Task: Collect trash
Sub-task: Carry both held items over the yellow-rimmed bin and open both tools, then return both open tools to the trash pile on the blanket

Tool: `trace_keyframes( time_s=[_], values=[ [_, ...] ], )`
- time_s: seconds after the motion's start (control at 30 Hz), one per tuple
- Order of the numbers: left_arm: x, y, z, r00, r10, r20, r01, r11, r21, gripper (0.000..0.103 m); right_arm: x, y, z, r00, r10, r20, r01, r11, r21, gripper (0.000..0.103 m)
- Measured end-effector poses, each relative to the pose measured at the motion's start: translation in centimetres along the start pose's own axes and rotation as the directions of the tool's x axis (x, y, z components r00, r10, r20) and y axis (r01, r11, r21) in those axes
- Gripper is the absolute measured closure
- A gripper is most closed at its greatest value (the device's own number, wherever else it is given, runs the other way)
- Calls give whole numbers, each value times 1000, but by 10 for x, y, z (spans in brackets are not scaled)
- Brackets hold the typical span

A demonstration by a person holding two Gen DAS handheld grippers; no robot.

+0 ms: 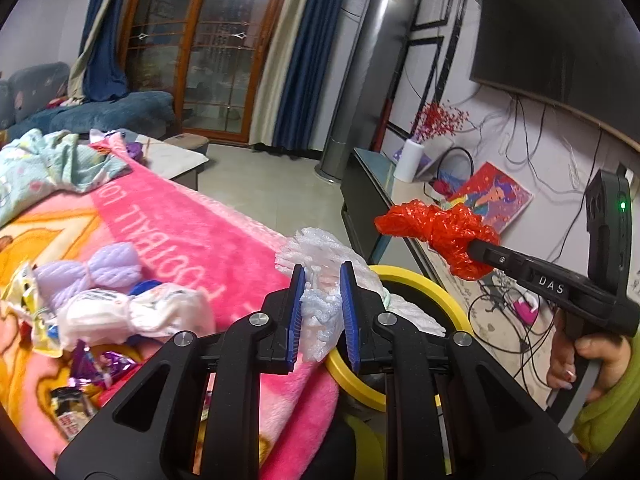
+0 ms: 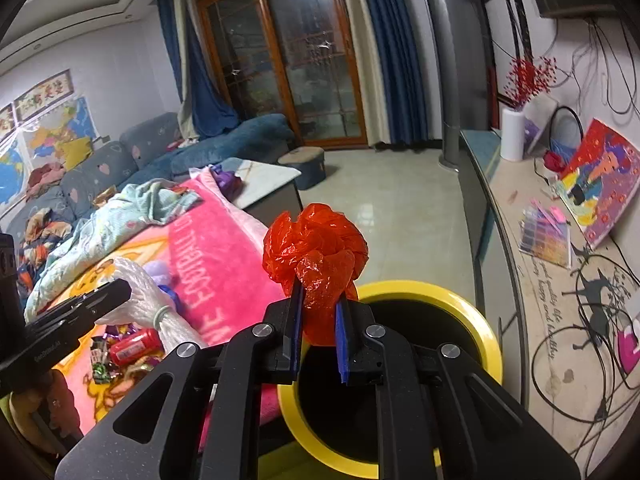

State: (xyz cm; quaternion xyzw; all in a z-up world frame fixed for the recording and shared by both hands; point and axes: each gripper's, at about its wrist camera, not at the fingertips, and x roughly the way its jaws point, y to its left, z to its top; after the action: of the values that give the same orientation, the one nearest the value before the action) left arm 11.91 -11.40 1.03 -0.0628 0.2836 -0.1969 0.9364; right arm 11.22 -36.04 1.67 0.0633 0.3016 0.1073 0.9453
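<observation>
Left wrist view: the left gripper [image 1: 323, 308] is clamped on a white foam wrap [image 1: 320, 280], its blue pads pressed against the wad at the edge of the pink blanket [image 1: 208, 236]. Just beyond the fingers lies the yellow rim of the trash bin [image 1: 428, 280], partly covered by the foam. To the right, the right gripper [image 1: 476, 250] enters from the side, held by a hand [image 1: 580, 360] in a green sleeve, and carries a knotted red plastic bag [image 1: 440, 232] in the air above and beyond the bin. On the blanket to the left lie a purple yarn bundle [image 1: 96, 272], a tied white plastic bag [image 1: 132, 312] and assorted wrappers [image 1: 92, 368]; only this view shows these items clearly.

Right wrist view: the right gripper [image 2: 318, 332] is closed on the red plastic bag [image 2: 316, 252], which bulges above the fingers. Directly below and ahead opens the trash bin [image 2: 472, 312], whose dark interior is visible only here. At the left edge the left gripper [image 2: 116, 292] appears in profile against the white foam wrap [image 2: 140, 292], over the blanket [image 2: 224, 260]. A red can [image 2: 134, 346] among wrappers [image 2: 102, 356] lies on the blanket and is seen only in this view.
</observation>
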Motion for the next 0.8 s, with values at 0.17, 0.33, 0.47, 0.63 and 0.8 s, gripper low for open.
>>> trace_keyframes(
  time_s=[0.17, 0.33, 0.47, 0.63, 0.8],
  values=[
    [16, -22, -7, 1000, -3, -23, 4, 999, 49, 90, 3, -16, -6, 999, -25, -39, 26, 999, 40, 90],
    [38, -39, -15, 998, -3, -58, 8, 996, 90, 90, 9, -33, -11, 996, -52, -75, 57, 996, 71, 90],
    [57, -52, -22, 996, -4, -88, 15, 993, 121, 90, 15, -46, -16, 992, -67, -108, 78, 992, 103, 89],
    [79, -63, -28, 992, -24, -121, 40, 991, 131, 85, 21, -62, -22, 988, -80, -135, 101, 983, 156, 85],
    [87, -62, -33, 990, -45, -137, 60, 992, 107, 57, 24, -70, -22, 984, -107, -143, 132, 974, 184, 68]
  ],
)
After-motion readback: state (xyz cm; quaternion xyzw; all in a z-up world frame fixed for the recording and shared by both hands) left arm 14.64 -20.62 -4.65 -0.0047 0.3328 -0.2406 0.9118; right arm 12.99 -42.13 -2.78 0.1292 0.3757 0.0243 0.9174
